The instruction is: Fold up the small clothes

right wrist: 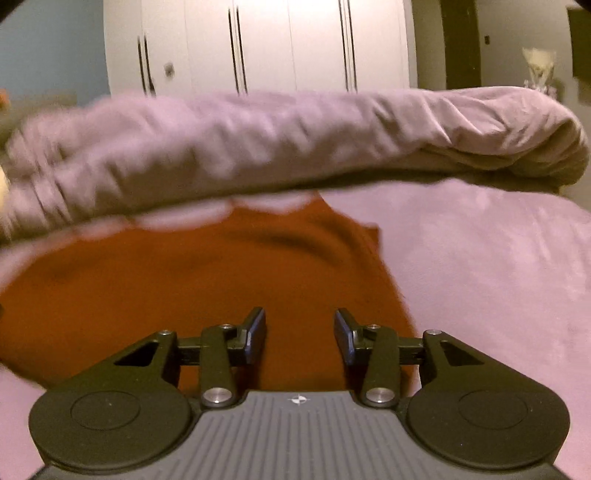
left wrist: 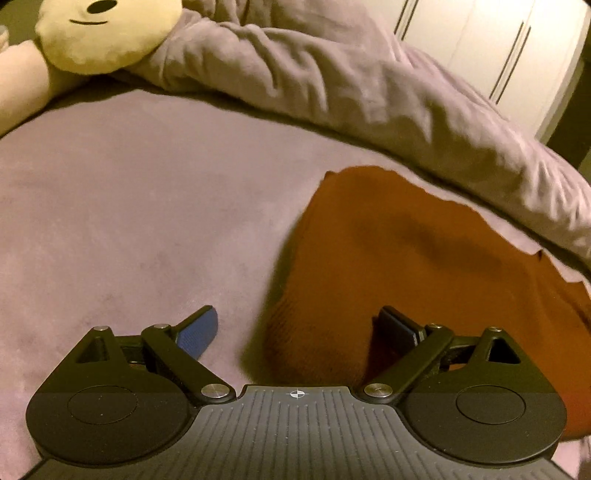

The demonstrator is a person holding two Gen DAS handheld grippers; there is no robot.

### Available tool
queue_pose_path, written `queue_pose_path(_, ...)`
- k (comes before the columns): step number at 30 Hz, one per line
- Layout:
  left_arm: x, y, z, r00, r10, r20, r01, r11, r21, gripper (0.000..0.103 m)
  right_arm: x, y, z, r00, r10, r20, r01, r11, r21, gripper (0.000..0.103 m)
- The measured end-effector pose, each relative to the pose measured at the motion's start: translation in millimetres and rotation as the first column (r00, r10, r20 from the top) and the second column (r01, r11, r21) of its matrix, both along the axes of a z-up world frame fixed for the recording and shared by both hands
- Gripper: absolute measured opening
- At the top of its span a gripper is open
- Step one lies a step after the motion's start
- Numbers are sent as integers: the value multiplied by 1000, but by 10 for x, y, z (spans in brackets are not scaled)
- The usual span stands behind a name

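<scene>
Orange garment (right wrist: 207, 280) lies flat on the mauve bed sheet (left wrist: 129, 221), far edge just beside the rolled duvet (right wrist: 295, 136). My right gripper (right wrist: 300, 338) sits directly over its near part, jaws partly apart, nothing between them. Left gripper (left wrist: 299, 332) is wide apart, straddling the garment's left edge, empty. I judge right is nearer.

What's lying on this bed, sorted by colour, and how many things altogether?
Rust-orange: 1, the small garment lying on the bed.
Mauve: 2, the bed cover and the bunched blanket behind the garment.
Cream-yellow: 1, the plush toy at the far corner.
Total: 4.
</scene>
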State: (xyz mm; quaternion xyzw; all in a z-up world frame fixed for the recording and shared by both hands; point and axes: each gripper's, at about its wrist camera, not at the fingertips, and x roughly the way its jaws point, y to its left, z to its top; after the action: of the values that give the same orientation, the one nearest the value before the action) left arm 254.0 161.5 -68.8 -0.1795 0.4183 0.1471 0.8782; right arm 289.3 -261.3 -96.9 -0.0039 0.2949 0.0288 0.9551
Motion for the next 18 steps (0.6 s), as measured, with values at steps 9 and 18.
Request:
queue_pose_path(9,55,34,56,999,-22,-49,21,1000,-13,97,2,-94,58,993,-121,11,121,978,-168,57)
queue_pose_path(18,-146,-46,247,998,-56,-32,51,991,-121,90,-336,204,223,1000,2,30,3,987,-162,57)
